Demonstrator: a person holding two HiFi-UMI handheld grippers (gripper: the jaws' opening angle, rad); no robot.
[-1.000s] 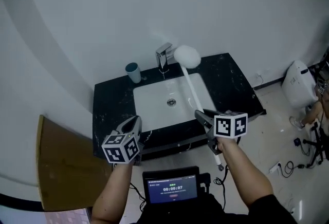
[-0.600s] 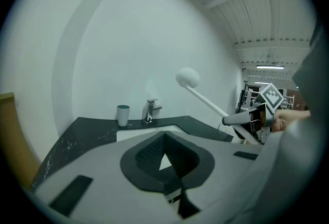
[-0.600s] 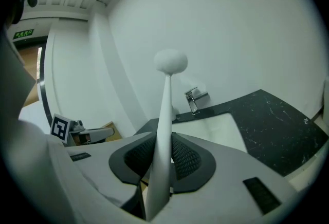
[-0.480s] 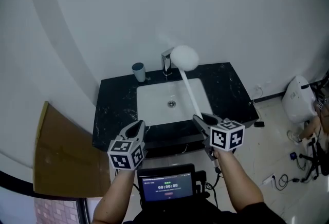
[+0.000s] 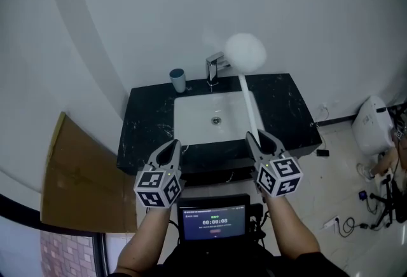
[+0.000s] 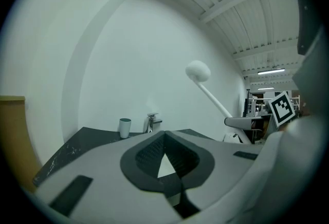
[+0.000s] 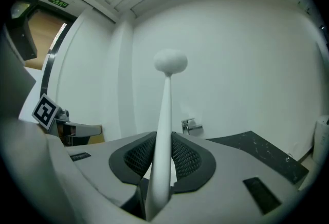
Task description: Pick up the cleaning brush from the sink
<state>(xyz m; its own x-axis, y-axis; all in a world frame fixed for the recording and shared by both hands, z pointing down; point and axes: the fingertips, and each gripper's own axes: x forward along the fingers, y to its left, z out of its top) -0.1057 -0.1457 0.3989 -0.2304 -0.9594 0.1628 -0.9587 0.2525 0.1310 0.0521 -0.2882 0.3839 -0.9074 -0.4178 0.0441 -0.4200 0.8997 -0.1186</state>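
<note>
Black bench point(image 5: 146, 123) and sink point(image 5: 191, 118) sit mid-frame, and the cleaning brush point(image 5: 248, 103) has come up clear of it, head now well above the tap point(image 5: 216, 67). Right gripper point(image 5: 259, 137) is clamped on its handle and left gripper point(image 5: 173, 143) is closed on nothing, so the pickup looks done.

**Right gripper point(image 5: 257, 138) loaded, left gripper point(image 5: 170, 146) empty**

So the left forearm point(image 5: 145, 234) and right forearm point(image 5: 291, 231) come up from the bottom of the head view, roughly parallel. Each one carries its gripper out in front. The left gripper points ahead, about level. Its tips are pinched together with nothing in them, just a little triangular gap behind where they meet. The right gripper sits well apart from it at about the same height, also pointing ahead. Its jaws are partway closed, pads clamped on the brush point(image 5: 250, 103) handle, which sticks out past the tips.
</note>
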